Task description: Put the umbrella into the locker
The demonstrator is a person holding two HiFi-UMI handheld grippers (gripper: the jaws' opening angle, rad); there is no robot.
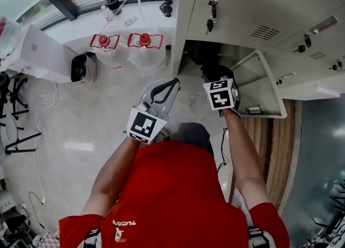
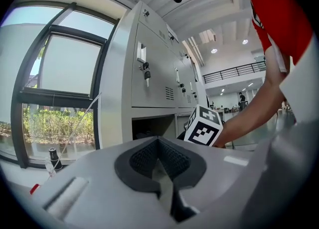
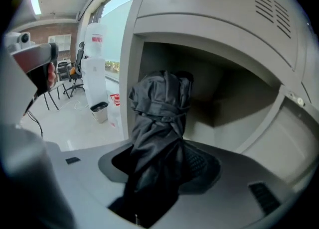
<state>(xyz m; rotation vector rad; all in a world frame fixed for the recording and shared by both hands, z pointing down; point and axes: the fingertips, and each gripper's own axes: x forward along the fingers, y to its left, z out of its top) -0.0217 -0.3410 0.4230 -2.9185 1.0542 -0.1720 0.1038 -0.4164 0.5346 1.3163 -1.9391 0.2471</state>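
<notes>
A folded black umbrella sticks out of my right gripper, which is shut on its fabric. Its far end reaches the mouth of the open lower locker compartment. From the head view the umbrella shows as a dark bundle just in front of the right gripper, at the edge of the dark compartment. The locker door stands swung open to the right. My left gripper hovers to the left of the locker, shut with nothing in it; its ribbed pads meet.
Two water jugs with red caps stand by the window, left of the lockers. A small white bin sits on the floor further left. Keys hang in the upper locker doors. Cables lie on the floor at the left.
</notes>
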